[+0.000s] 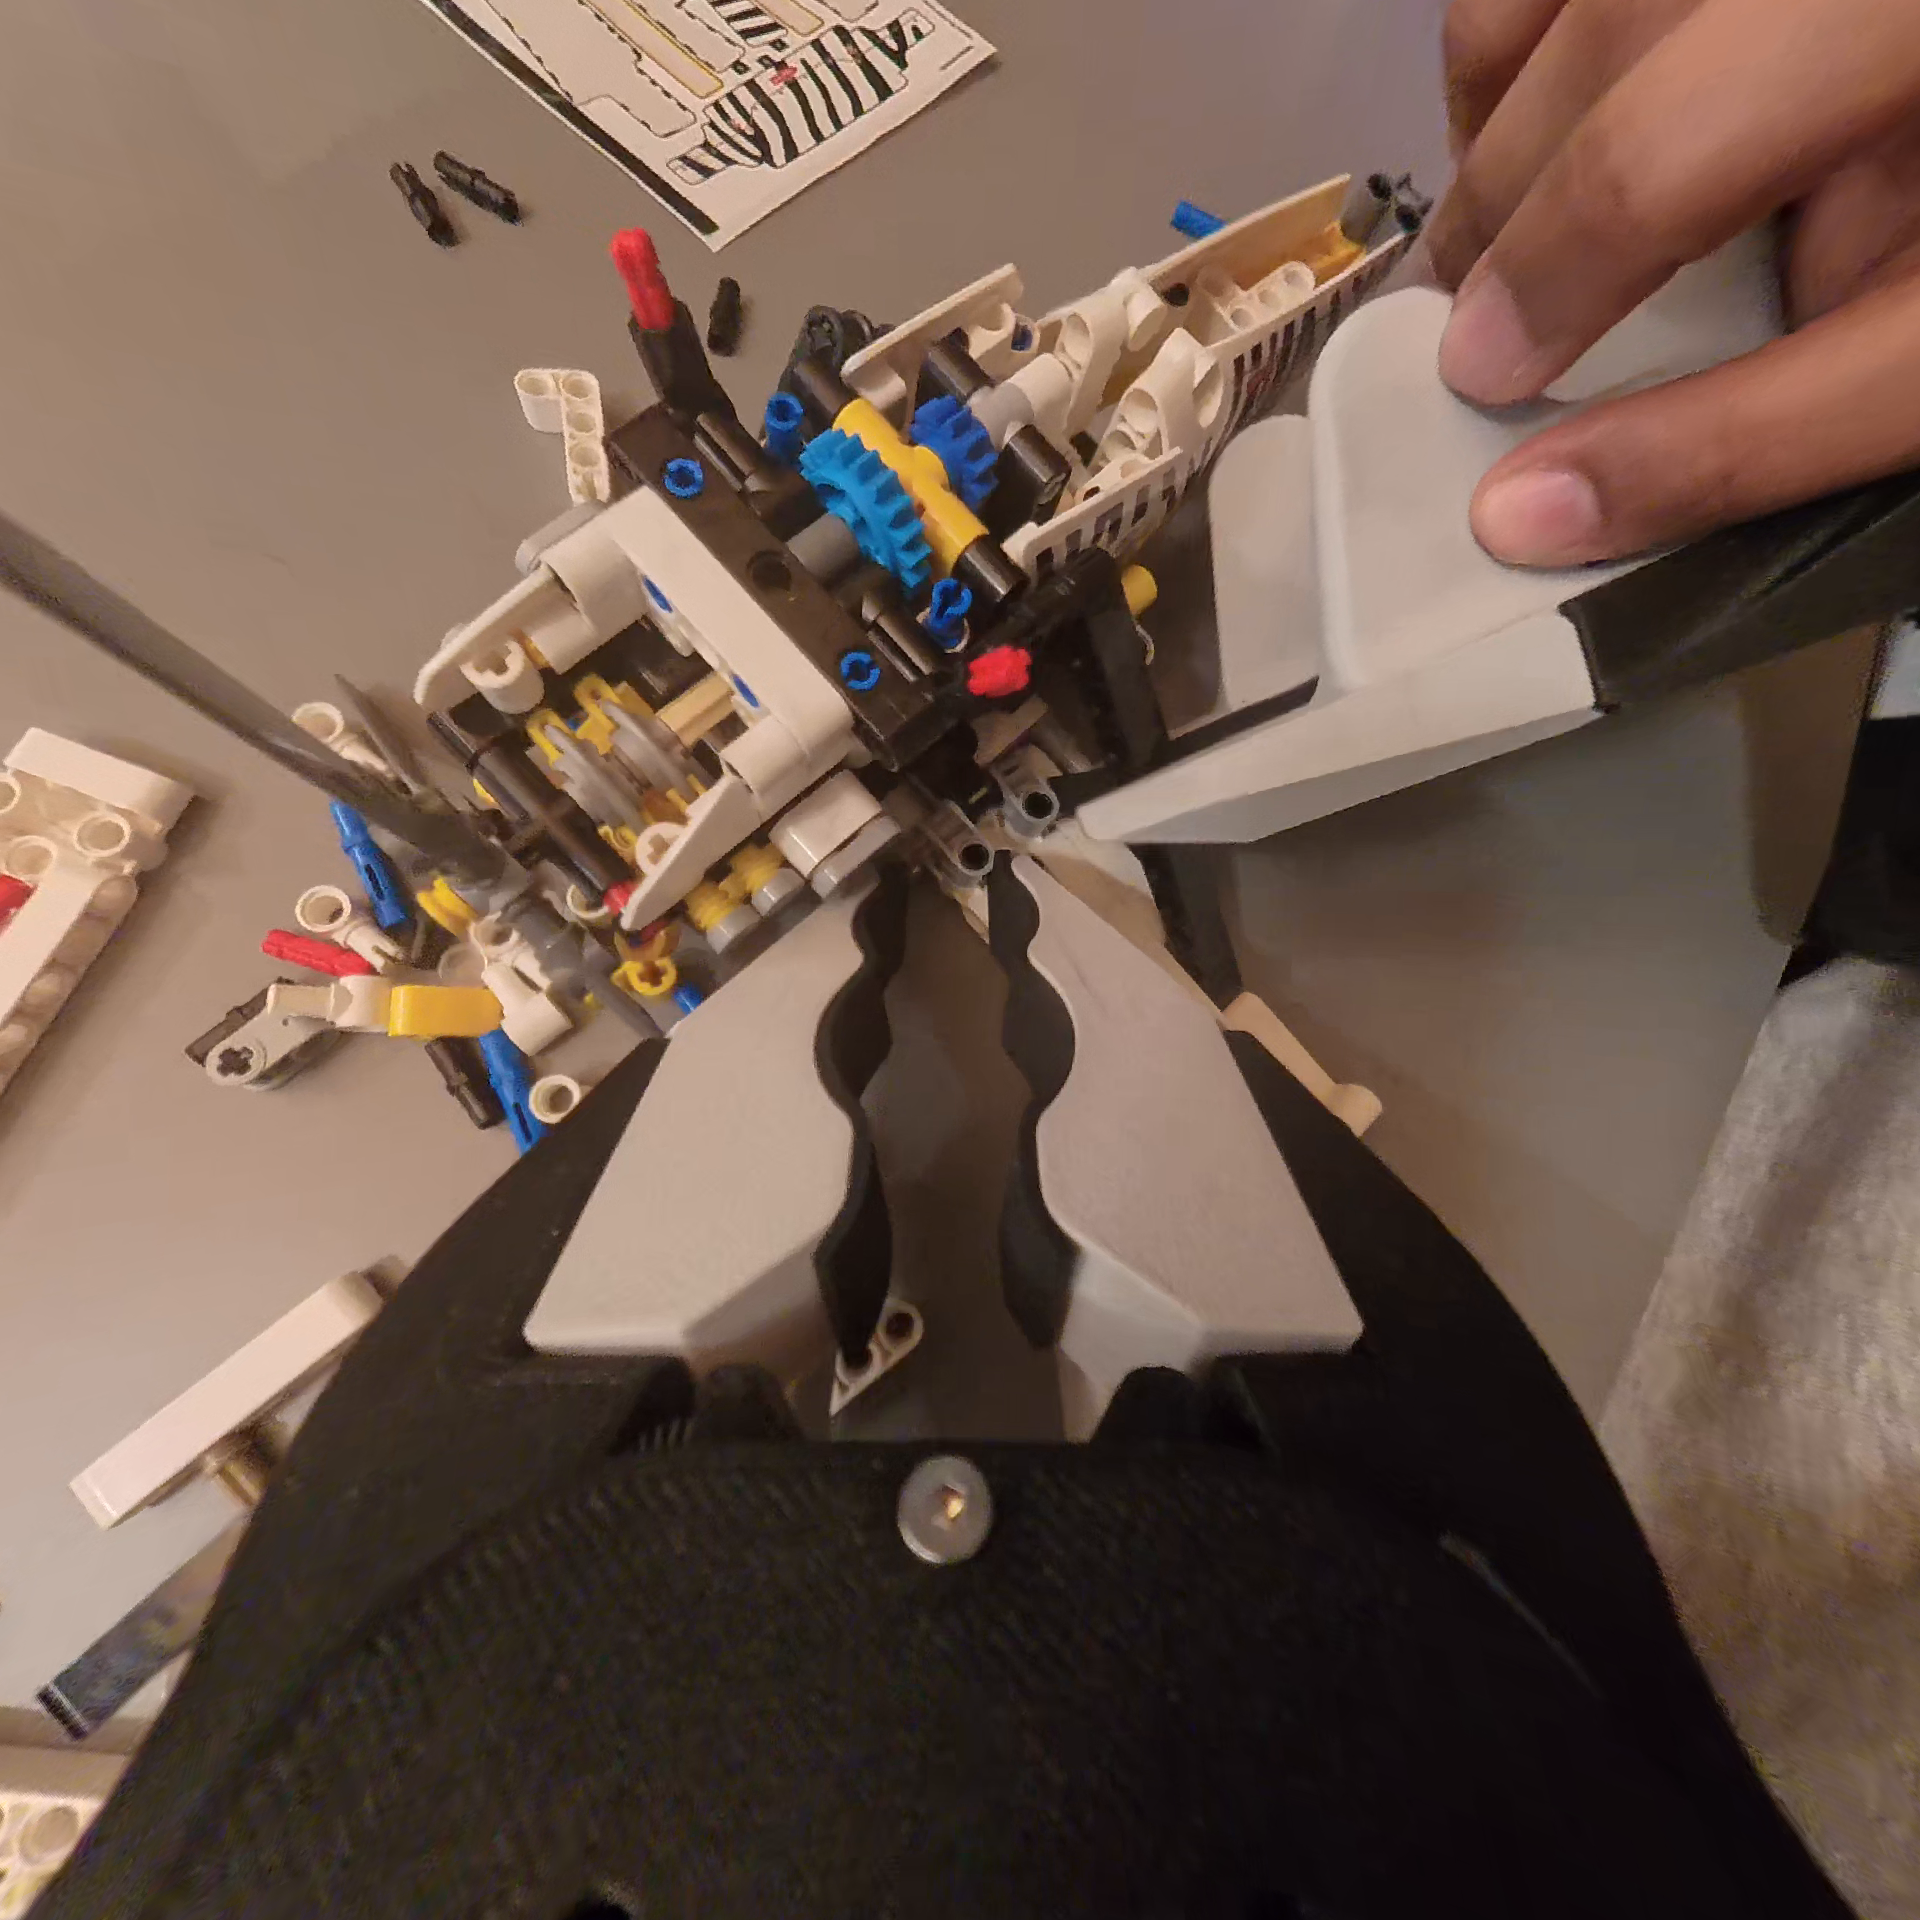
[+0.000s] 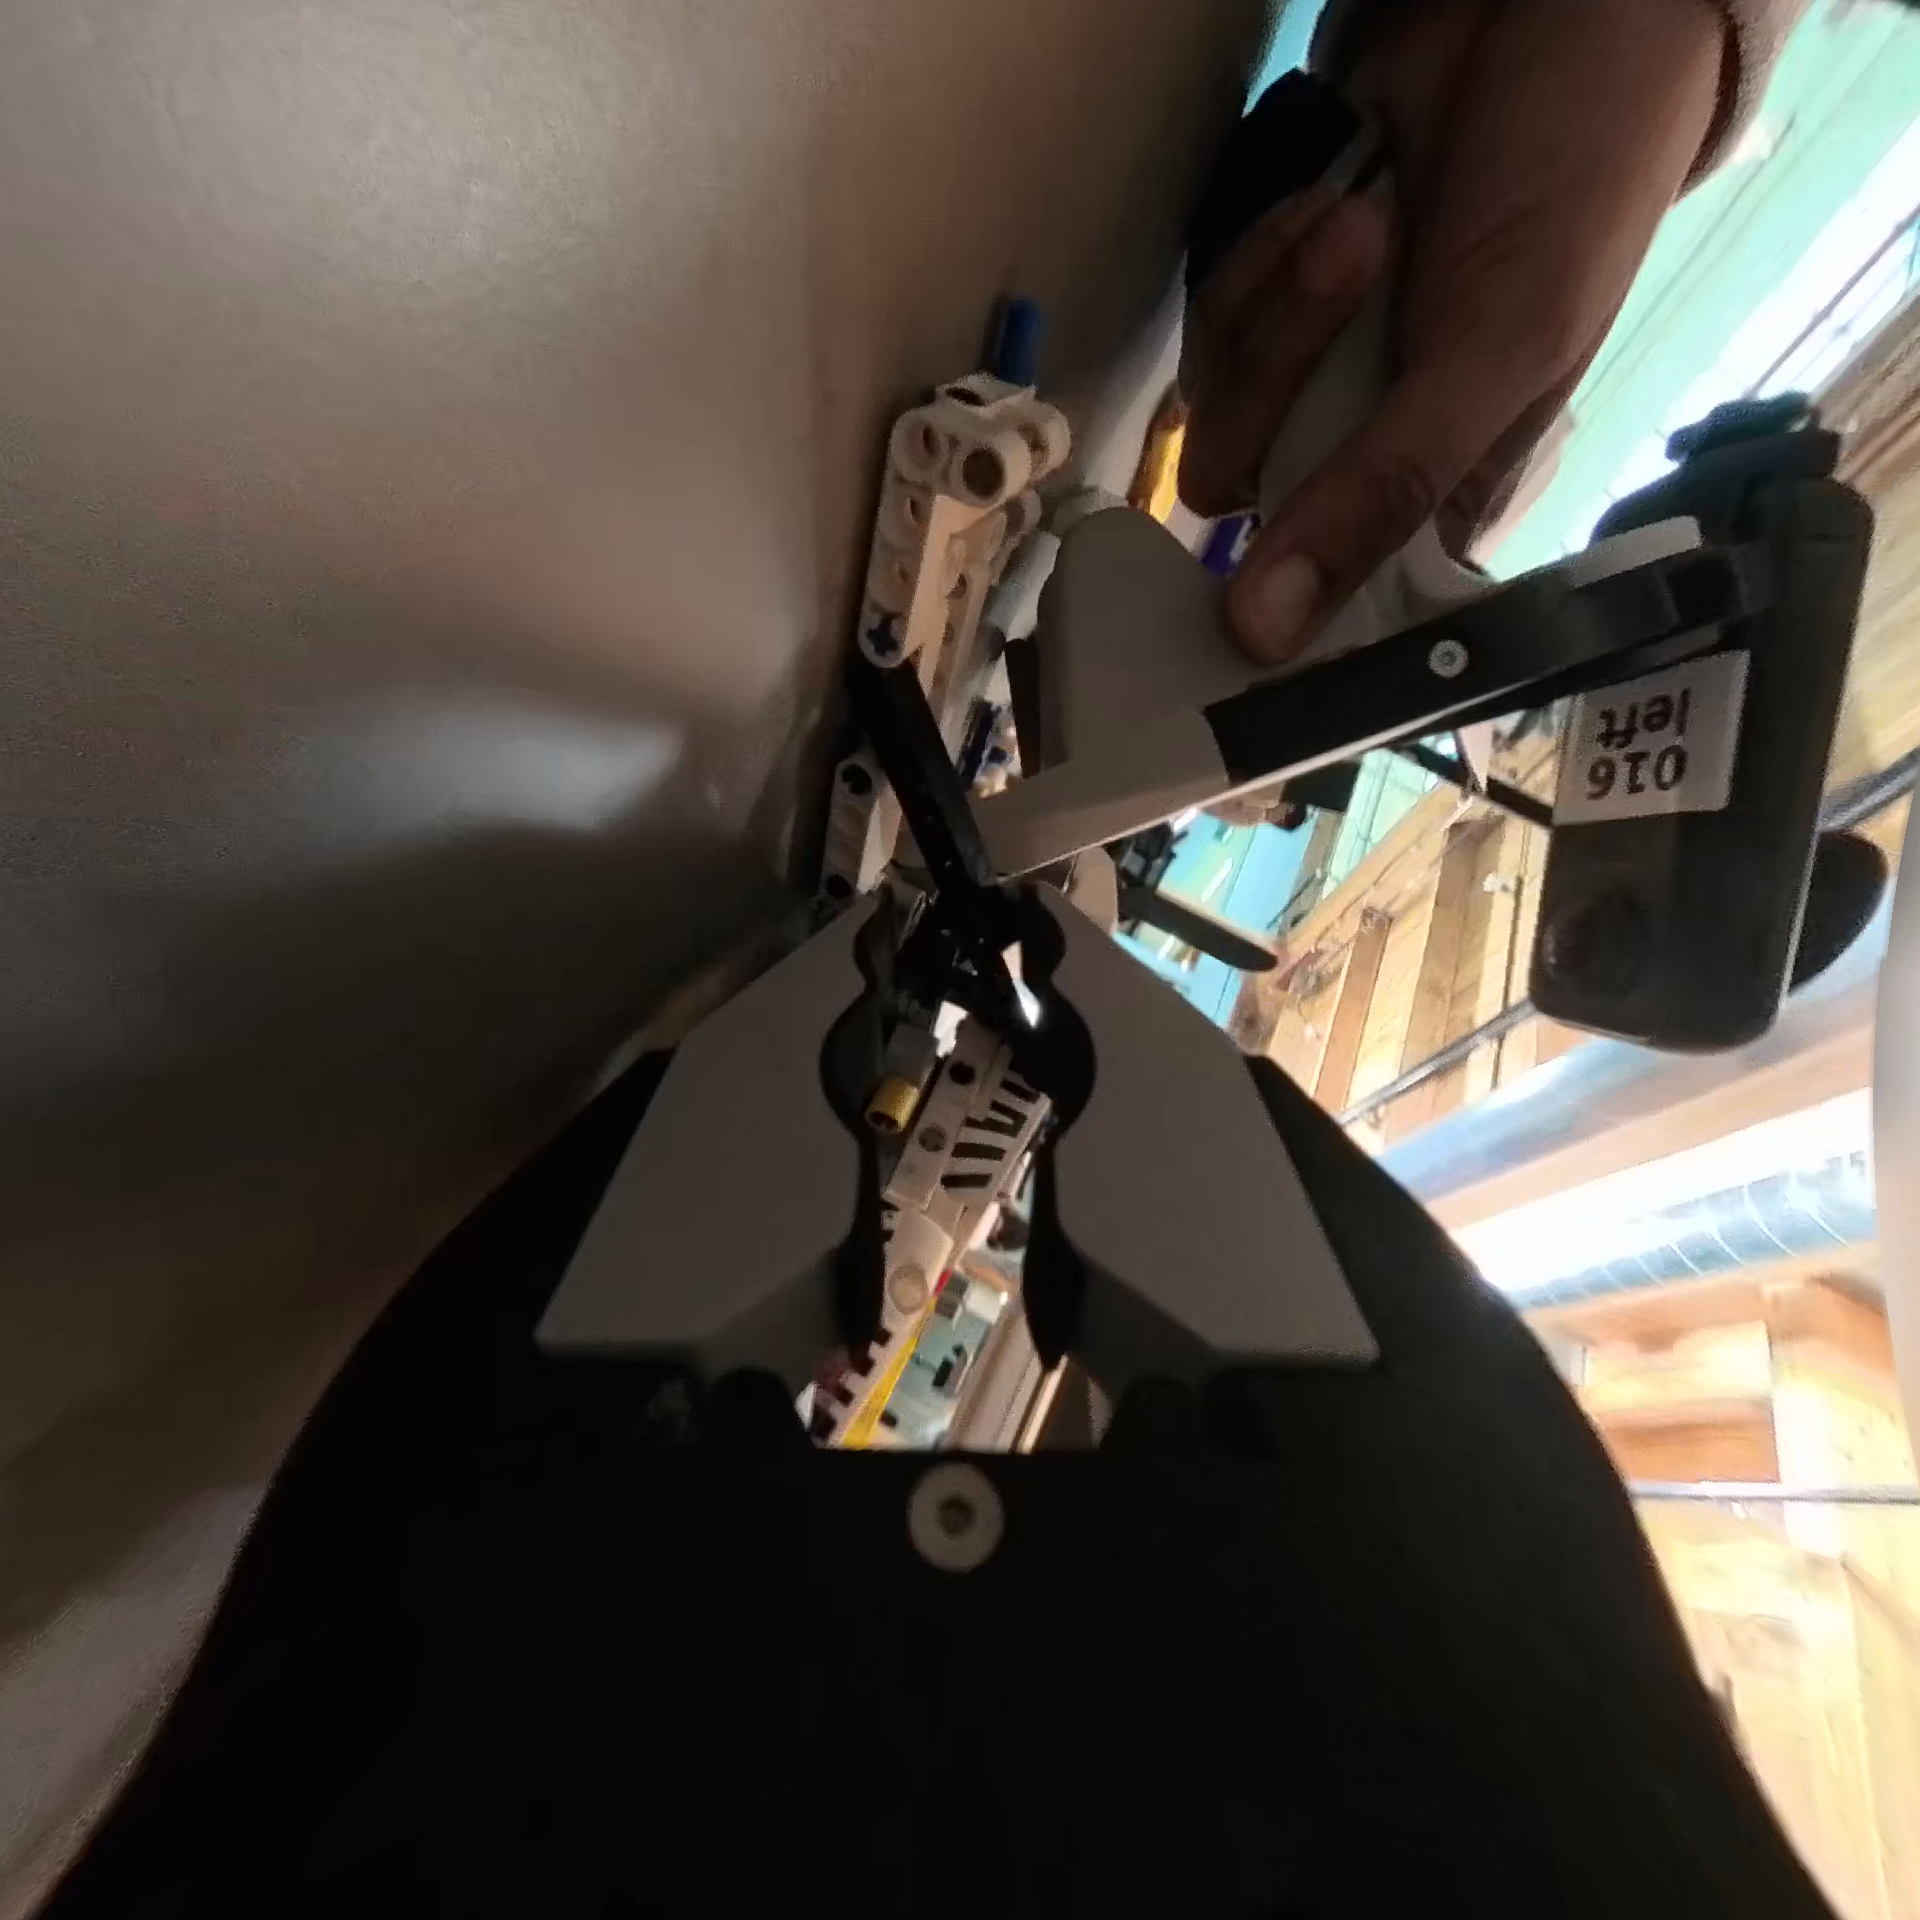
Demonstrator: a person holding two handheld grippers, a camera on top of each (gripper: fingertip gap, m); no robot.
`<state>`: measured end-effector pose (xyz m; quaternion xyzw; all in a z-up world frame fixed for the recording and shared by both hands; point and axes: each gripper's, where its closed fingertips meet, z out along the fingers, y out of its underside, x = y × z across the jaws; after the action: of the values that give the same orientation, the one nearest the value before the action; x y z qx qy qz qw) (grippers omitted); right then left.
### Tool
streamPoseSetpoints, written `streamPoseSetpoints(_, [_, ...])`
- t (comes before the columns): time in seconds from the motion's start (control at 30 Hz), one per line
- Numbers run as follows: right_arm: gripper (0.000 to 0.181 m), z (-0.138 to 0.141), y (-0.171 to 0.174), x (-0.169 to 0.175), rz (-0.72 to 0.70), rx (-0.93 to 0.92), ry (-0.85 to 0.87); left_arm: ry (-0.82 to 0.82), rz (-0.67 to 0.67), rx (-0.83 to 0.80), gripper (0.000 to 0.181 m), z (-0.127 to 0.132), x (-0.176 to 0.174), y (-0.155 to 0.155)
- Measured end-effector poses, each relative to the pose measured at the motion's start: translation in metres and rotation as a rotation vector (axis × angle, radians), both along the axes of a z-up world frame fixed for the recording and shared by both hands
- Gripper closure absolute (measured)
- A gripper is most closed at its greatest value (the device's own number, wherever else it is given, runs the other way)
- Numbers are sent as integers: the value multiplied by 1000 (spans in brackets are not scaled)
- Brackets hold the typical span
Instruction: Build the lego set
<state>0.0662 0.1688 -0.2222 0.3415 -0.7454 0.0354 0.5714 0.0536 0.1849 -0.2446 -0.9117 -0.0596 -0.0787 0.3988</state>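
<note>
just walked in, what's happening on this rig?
A person is mid-build on a lego model, white and black with blue gears, resting on the grey table. The left gripper and the right gripper both pinch it at its near end. Loose pieces and a sticker sheet lie around.

The right gripper (image 2: 951, 935) fills the lower part of the right wrist view, its grey fingers (image 2: 727, 1122) closed on a thin black bar of the lego model (image 2: 935, 582). The model is white, with black stripes and a small yellow piece, and it lies against the grey table (image 2: 364, 416). Just right of the model, the left gripper (image 2: 1122, 665) presses its grey finger on it. A hand (image 2: 1382, 343) rests on that finger from above. Farther right of the model, a black camera (image 2: 1704, 769) with a white label sits on the left gripper.
</note>
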Motion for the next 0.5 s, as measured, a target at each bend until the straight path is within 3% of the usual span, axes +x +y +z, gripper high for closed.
streamPoseSetpoints(0.1, [157, 8, 2, -1, -69, -61, 98, 29, -23, -2, 164, 0, 0, -1])
streamPoseSetpoints(0.17, [165, 14, 10, 3, -138, -124, 128, 34, -43, -2, 164, 0, 1, -3])
streamPoseSetpoints(0.4, [144, 31, 26, 29, -471, -568, -33, -20, -166, 4, 165, 1, 16, -5])
streamPoseSetpoints(0.5, [135, 22, 28, 32, -648, -747, -92, -28, -183, 3, 165, 1, 19, -5])
